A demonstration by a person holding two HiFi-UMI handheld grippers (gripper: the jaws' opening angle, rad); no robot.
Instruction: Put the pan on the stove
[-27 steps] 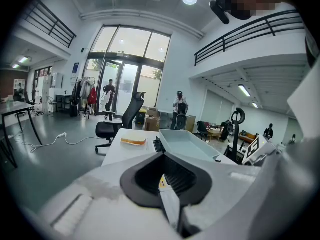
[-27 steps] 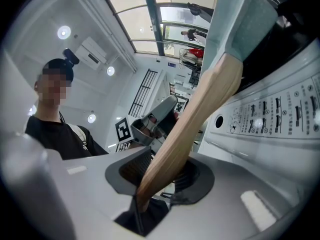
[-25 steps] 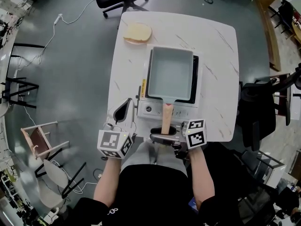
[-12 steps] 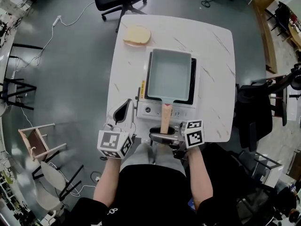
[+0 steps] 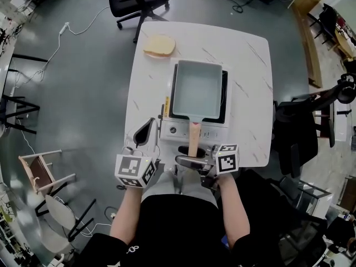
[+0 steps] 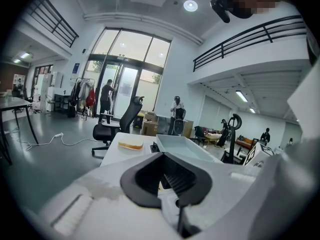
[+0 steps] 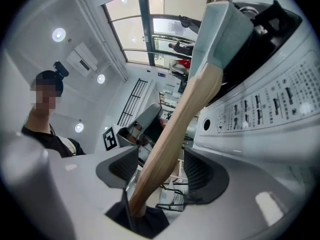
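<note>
the pan (image 5: pixel 197 89) sits flat on the stove (image 5: pixel 192 131), out past the tips of the right claw (image 5: pixel 192 160). its long wooden handle (image 5: pixel 193 141) points straight back from the pan toward the person. the end of it lies in between the two jaws of the right claw.

in the right gripper view the handle (image 7: pixel 175 129) starts deep inside the right claw (image 7: pixel 162 169) and runs out past its tips to the pan (image 7: pixel 225 29). the jaws stand apart. there is a clear gap on one side of the handle, and the pads do not squeeze it. so the right claw is open around the handle and is not holding it.

the left claw (image 5: pixel 146 131) is off to the side of the handle, over the near edge of the table (image 5: pixel 250 65). its jaws are pressed together with nothing in them. the right claw is much nearer the pan.

i think the job is about done. the right claw just has to slide straight back along the handle, away from the pan, and not bump it sideways.

what is new: a second ago the right claw was clamped on the handle. its jaws have just been opening, with the handle between them. the pan is on the stove in the same spot as before, and both claws have stayed about where they were.
</note>
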